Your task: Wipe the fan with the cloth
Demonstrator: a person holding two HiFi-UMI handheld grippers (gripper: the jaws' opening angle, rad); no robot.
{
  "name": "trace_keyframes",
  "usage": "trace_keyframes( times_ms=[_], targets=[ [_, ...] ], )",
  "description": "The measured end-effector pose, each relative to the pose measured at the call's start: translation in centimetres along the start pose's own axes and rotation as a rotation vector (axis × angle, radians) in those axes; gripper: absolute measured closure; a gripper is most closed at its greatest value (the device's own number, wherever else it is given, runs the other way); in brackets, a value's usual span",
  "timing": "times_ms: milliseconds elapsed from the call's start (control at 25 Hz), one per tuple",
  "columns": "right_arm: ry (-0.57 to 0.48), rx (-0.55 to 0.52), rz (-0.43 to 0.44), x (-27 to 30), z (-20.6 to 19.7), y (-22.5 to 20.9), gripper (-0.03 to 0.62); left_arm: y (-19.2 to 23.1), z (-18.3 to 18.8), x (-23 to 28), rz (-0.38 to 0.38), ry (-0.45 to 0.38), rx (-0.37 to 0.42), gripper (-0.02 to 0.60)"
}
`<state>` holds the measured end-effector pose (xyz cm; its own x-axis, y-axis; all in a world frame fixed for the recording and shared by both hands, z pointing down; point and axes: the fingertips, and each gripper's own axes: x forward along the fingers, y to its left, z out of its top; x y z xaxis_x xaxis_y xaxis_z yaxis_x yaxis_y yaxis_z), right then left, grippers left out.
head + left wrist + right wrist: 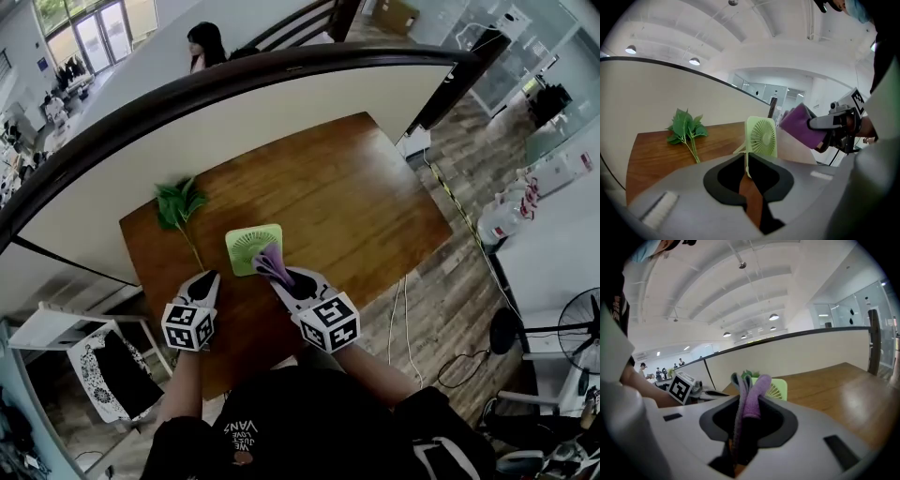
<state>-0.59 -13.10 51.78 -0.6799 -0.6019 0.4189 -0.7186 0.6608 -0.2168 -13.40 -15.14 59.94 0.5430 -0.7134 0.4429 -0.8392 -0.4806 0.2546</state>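
A small light-green square fan (251, 246) stands on the brown wooden table (356, 206), tilted on its thin stand. My right gripper (279, 275) is shut on a folded purple cloth (270, 260), whose free end is at the fan's near right corner. The cloth (752, 394) sticks up from its jaws, with the fan (778, 389) just behind. My left gripper (208, 277) is shut, a little to the near left of the fan. The fan (761, 137) rises just beyond the left gripper (749, 180), with the cloth (801, 124) to its right.
A sprig of green leaves (178, 206) lies on the table left of the fan. A curved cream partition (281, 103) with a dark rail borders the table's far side; a person (204, 45) stands behind it. Cables and a floor fan (581, 328) are on the right.
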Motion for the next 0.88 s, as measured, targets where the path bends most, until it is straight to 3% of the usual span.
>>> trace_keyframes(
  times_ms=[160,240,680,880],
  targets=[
    [0.027,-0.035,0.066,1.6,0.2,0.1,0.491,0.3,-0.9,1.4,-0.011,0.024,-0.023,0.558],
    [0.036,-0.051,0.096,2.3,0.3,0.2,0.491,0.3,-1.2,2.1,-0.027,0.030,-0.031,0.487],
    [0.063,-0.093,0.264,6.2,1.4,2.6,0.491,-1.4,-2.8,5.1,-0.153,0.053,-0.039,0.339],
    [0.126,-0.070,0.289,8.1,0.5,2.1,0.491,-2.3,-3.4,5.5,-0.182,0.083,-0.032,0.332]
  ],
)
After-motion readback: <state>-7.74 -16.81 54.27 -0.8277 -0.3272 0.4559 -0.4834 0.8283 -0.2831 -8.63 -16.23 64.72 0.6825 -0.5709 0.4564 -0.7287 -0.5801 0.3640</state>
